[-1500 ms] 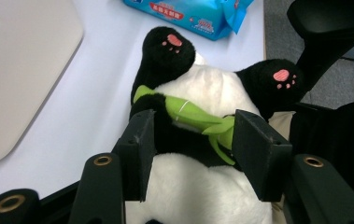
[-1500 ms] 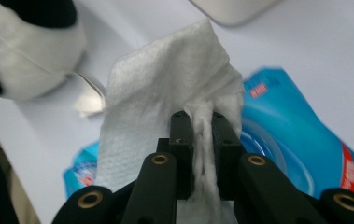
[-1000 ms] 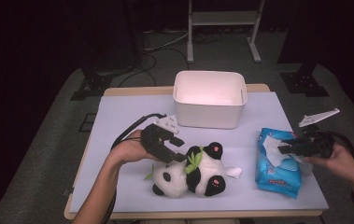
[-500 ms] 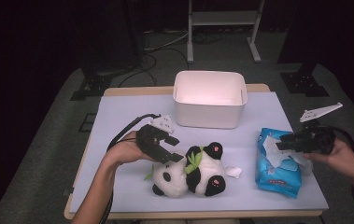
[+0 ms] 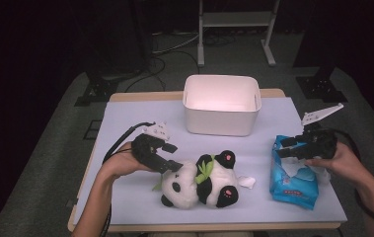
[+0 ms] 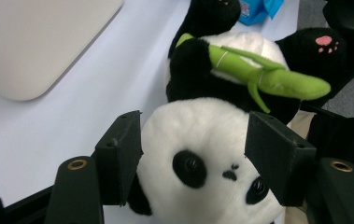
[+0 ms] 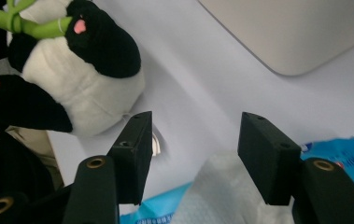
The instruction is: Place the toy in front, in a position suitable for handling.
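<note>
Left gripper view: left gripper (image 6: pixel 193 154) has its jaws straddling the panda plush's (image 6: pixel 212 163) head, pads just beside the fur on both sides, not visibly pressing; jaws have just been opening. Plush body runs straight ahead of the jaws, long axis away from them, bamboo sprig (image 6: pixel 268 77) across the chest. Left hand is the nearer one. Right gripper (image 7: pixel 193 154): jaws apart and just been opening, above the wipes pack (image 7: pixel 230 198), nothing gripped; plush lies ahead-left of them, bin (image 5: pixel 221 104) ahead-right.
</note>
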Tool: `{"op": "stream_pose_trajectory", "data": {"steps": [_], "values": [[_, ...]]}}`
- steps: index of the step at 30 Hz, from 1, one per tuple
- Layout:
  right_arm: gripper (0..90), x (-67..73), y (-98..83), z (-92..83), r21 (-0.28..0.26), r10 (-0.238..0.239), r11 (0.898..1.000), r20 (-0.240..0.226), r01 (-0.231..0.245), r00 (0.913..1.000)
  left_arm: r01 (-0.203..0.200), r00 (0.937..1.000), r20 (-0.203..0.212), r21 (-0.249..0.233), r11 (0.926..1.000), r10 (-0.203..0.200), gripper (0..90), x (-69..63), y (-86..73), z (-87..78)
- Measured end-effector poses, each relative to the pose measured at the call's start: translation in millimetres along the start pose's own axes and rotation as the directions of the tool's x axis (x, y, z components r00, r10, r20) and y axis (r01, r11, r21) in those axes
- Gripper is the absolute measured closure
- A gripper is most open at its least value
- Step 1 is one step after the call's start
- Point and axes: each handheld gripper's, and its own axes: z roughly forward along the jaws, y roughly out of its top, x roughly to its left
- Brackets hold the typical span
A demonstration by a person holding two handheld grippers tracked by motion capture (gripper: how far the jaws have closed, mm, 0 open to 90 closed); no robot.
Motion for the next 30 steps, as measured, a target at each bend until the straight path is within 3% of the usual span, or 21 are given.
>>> {"op": "stream_pose_trajectory", "data": {"steps": [12, 17, 24, 30], "values": [[34.4, 0.9, 13.8, 15.1, 0.002, 0.000, 1.000, -0.042, 0.000, 0.9991, 0.048, 0.9978, -0.045, -0.013, 0.9987, -0.049, 30.7, 6.7, -24.0, -9.9], [32.7, 1.2, 22.0, 19.7, 0.003, -0.005, 1.000, -0.067, 0.005, 0.9977, 0.052, 0.9962, -0.070, -0.001, 0.9987, -0.052, 29.2, 6.5, -31.8, -12.8], [30.3, 6.5, 37.1, 26.2, 0.018, -0.045, 0.999, -0.068, 0.046, 0.9967, 0.079, 0.9912, -0.105, -0.017, 0.9968, -0.080, 23.4, 8.1, -45.5, -20.1], [29.8, 8.4, 50.2, 33.3, 0.023, -0.068, 0.997, -0.095, 0.071, 0.9931, 0.089, 0.9864, -0.138, -0.013, 0.9960, -0.090, 20.8, 5.8, -56.1, -25.8]]}}
